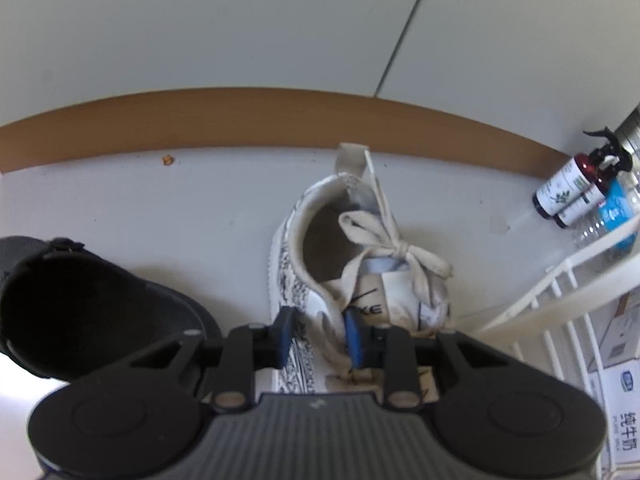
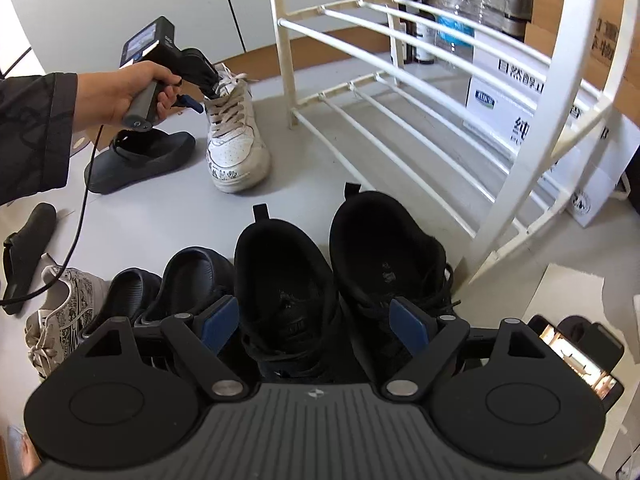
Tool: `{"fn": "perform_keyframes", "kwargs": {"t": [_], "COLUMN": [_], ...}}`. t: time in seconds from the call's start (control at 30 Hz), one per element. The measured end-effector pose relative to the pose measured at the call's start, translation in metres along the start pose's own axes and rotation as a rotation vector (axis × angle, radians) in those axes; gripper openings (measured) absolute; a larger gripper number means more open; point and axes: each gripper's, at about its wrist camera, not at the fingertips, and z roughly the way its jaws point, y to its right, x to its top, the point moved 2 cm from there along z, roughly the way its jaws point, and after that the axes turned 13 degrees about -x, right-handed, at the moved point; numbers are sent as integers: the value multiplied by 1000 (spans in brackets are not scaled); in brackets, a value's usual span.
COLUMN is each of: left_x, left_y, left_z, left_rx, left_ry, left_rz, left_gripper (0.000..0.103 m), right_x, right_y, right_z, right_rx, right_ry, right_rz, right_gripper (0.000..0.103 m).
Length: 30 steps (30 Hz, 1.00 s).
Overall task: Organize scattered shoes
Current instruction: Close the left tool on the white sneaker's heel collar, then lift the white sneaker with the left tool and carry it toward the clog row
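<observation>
A white sneaker with a patterned side and loose cream laces stands on the grey floor near the brown skirting. My left gripper has its blue pads on either side of the sneaker's side wall beside the tongue, pressed against it. The right wrist view shows that same sneaker with the left gripper at its collar, held by a hand. My right gripper stands open low over a pair of black sneakers, its pads apart on either side of the left one.
A dark clog lies left of the white sneaker. Two more dark clogs, a second patterned sneaker and a black insole lie nearby. The white shoe rack stands right, with bottles and boxes behind.
</observation>
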Motion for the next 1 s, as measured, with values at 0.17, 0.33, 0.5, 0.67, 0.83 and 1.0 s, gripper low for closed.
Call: {"fn": "perform_keyframes", "kwargs": {"t": [0.17,0.33,0.5,0.67,0.83,1.0], "left_x": [6,5,7,12,23,37], "left_y": [4,2,12,22,35,40], "left_z": [2,5,-5,-14,-41,-72], "left_rx": [44,54,78,53,32,1], "left_ry": [-2,2,49,29,66,82], "left_rz": [10,-7,52,88,116,131], "left_gripper": [26,27,12,11,10,10], "right_x": [-3,-3,-6,-5,-4,-1], "right_y": [-4,-7,-10,-9,-13,-16], "right_z": [-1,2,3,5,4,3], "right_rx": [21,31,47,54,73,90], "right_ry": [-5,-19,-22,-28,-17,-7], "right_rz": [-15,-12,-25,0,1,14], "right_gripper": [86,85,82,80,80,79]}}
